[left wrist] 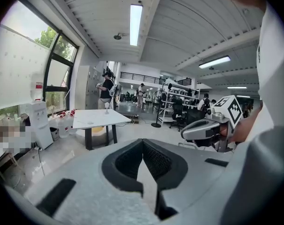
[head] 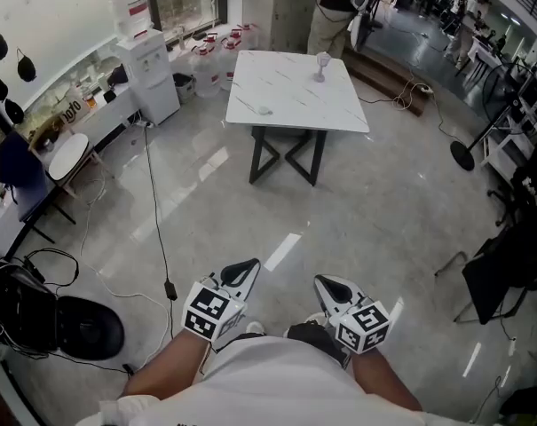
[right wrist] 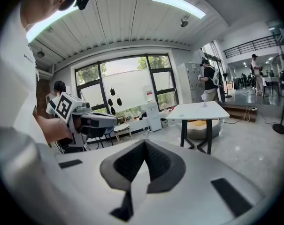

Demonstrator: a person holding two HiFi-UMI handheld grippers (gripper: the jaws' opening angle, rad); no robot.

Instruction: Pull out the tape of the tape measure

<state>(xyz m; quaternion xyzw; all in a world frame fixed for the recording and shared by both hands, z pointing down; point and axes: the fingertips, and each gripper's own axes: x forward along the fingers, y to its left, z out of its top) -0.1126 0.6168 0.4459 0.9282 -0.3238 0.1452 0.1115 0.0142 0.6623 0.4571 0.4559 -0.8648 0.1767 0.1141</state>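
A white marble-topped table [head: 295, 96] stands a few steps ahead on the glossy floor. On it lie a small pale object [head: 264, 110], too small to identify, and a clear goblet-like item [head: 321, 65]. No tape measure is clearly visible. My left gripper [head: 247, 268] and right gripper [head: 325, 284] hang close to my body, far short of the table. In the left gripper view the left gripper [left wrist: 142, 142] has its jaws meeting with nothing between them. The right gripper [right wrist: 145, 142] in its own view looks the same, shut and empty.
A water dispenser [head: 150, 74] and water bottles [head: 217, 47] stand left of the table. A person [head: 335, 7] stands behind it. A cable [head: 157, 220] trails across the floor. A stool [head: 68, 156] and dark seat [head: 82, 327] are at left, a fan stand [head: 464, 153] at right.
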